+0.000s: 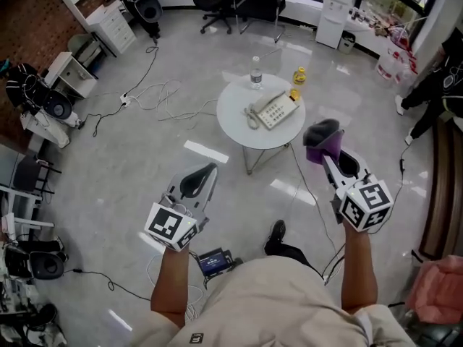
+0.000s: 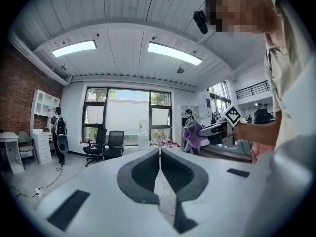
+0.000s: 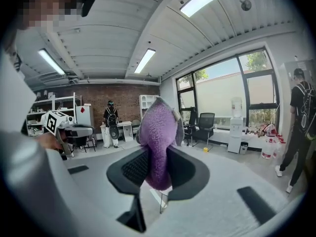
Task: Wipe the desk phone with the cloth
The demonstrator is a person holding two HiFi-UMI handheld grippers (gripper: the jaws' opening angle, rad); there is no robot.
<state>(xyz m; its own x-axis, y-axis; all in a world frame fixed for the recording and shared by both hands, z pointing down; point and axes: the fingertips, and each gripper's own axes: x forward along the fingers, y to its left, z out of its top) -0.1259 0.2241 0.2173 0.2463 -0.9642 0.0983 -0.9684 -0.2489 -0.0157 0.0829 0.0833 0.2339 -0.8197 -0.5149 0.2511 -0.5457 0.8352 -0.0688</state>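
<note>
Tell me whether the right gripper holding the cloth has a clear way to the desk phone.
Probably yes: the right gripper, shut on the purple cloth, hangs beside the table, and nothing stands between it and the desk phone.

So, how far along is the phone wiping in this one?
Done: the purple fleecy cloth is picked up, clamped in the right gripper. In hand: both grippers are short of the round white table; the left gripper is shut and empty. Left: all the wiping; nothing touches the white desk phone yet.
</note>
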